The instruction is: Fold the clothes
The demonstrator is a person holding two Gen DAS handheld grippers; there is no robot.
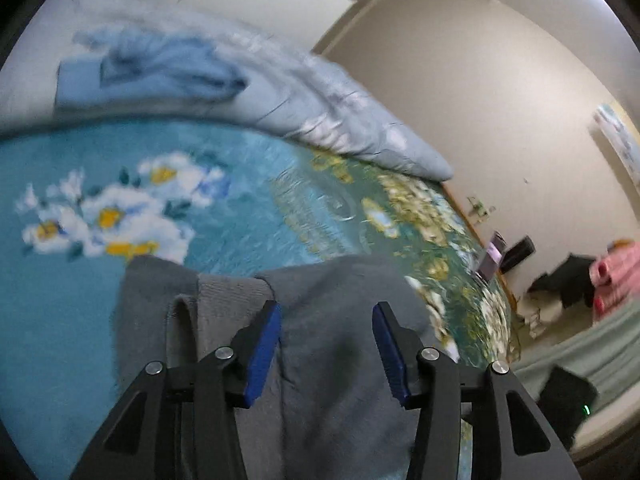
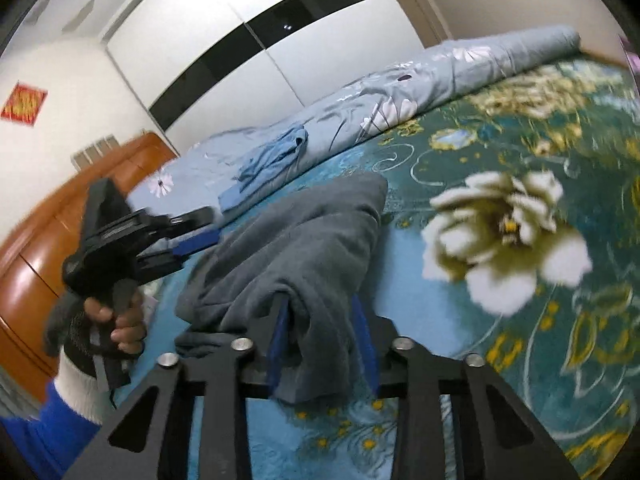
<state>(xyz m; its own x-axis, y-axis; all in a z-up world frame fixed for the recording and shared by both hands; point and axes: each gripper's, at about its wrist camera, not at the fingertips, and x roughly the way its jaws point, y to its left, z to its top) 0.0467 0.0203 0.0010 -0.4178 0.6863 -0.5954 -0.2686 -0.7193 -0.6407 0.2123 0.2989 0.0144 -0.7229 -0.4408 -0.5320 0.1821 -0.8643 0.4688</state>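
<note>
My right gripper (image 2: 322, 344) is clamped on a bunch of the grey garment (image 2: 304, 240): the cloth is pinched between the two blue pads (image 2: 280, 336) and hangs over them in folds. The rest of the garment lies on the bed (image 2: 540, 360), stretching away from me toward the far side, over the blue and green flowered cover.

My left gripper (image 1: 326, 344) has its jaws apart. In the left wrist view the grey garment (image 1: 320, 320) lies under and between the blue pads (image 1: 262, 354), but the pads do not press on it. In the right wrist view I see my left gripper (image 2: 200, 232) from the side, just beside the left edge of the garment, and my left hand (image 2: 116, 320) holds its handle; the hand wears a glove with open fingertips, above a white cuff and a blue sleeve (image 2: 52, 432).

Along the far edge of the bed lies a rolled pale blue quilt (image 2: 440, 76) with flowers, and a light blue cloth (image 2: 272, 156) lies on it. A brown headboard (image 2: 48, 232) stands at the left.
</note>
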